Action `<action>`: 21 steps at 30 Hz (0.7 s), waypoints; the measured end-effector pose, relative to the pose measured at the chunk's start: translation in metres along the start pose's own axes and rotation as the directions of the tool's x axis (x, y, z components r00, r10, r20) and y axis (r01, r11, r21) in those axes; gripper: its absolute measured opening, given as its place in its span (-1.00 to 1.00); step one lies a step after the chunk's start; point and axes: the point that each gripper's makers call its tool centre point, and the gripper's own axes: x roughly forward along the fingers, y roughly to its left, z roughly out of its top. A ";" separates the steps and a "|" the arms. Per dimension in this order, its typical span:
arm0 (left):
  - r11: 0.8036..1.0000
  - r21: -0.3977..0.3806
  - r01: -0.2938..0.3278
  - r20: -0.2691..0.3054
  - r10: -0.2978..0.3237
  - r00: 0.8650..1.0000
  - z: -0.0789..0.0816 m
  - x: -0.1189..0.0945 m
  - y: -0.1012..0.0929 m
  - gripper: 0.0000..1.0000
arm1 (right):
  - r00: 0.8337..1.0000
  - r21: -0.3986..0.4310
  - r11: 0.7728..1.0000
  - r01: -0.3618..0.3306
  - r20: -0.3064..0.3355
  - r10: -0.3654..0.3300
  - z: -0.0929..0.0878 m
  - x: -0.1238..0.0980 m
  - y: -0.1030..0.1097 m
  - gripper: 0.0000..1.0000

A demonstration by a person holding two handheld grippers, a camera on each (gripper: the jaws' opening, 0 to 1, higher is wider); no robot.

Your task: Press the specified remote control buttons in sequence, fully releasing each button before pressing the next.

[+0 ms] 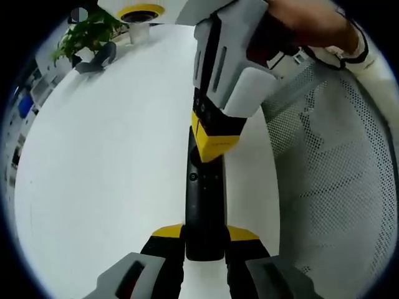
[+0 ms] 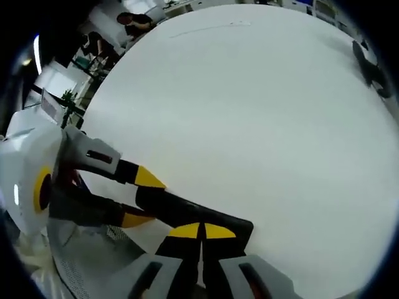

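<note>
- Green leaves of a potted plant (image 1: 87, 34) sit at the far left of the left gripper view, with a dark grey object (image 1: 96, 61) lying on the table beside it.
- The white table (image 1: 106, 168) spreads under everything in both views.
- At the middle of the left gripper view, the black remote control (image 1: 203, 205) lies lengthwise along the view; the left gripper (image 1: 204, 240) has its yellow-tipped jaws closed on the remote's near end, one jaw on each side.
- The right gripper (image 1: 212, 144) comes down from above, its yellow tip touching the remote's far end.
- To the right, a white perforated mesh surface (image 1: 330, 180) borders the table.
- In the right gripper view, the left gripper (image 2: 140, 199) enters from the left, clamping the remote control (image 2: 187, 215).
- The right gripper (image 2: 202, 232) has its yellow tips pressed together, closed on nothing, resting on the remote's end.
</note>
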 end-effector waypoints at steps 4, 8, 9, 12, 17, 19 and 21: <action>1.000 -0.002 0.003 0.005 -0.003 1.000 0.000 0.000 0.000 -0.55 | 1.000 0.029 1.000 -0.005 -0.010 0.005 0.001 -0.001 0.001 -1.00; 1.000 -0.001 0.002 0.001 -0.002 1.000 0.000 0.000 0.000 -0.55 | 0.999 0.030 0.999 -0.035 0.026 0.034 0.010 -0.001 0.010 -1.00; 1.000 0.000 0.001 0.000 -0.001 1.000 0.000 0.000 0.000 -0.55 | 0.999 0.028 0.999 -0.036 0.032 0.036 0.012 0.000 0.011 -1.00; 1.000 -0.004 0.001 0.004 -0.001 1.000 0.000 0.000 0.000 -0.55 | 0.999 0.014 1.000 -0.021 0.033 0.021 0.016 0.005 0.010 -1.00; 1.000 -0.015 0.003 0.018 -0.002 1.000 0.000 0.000 0.000 -0.55 | 0.998 0.035 0.998 -0.054 0.028 0.053 0.017 0.010 0.016 -1.00; 1.000 -0.015 0.003 0.020 -0.003 1.000 0.000 -0.001 0.000 -0.55 | 0.999 0.024 0.999 -0.048 0.024 0.047 0.017 0.009 0.016 -1.00; 1.000 -0.015 0.005 0.020 -0.004 1.000 0.000 0.000 0.000 -0.55 | 0.999 0.019 0.999 -0.043 0.023 0.043 0.017 0.010 0.016 -1.00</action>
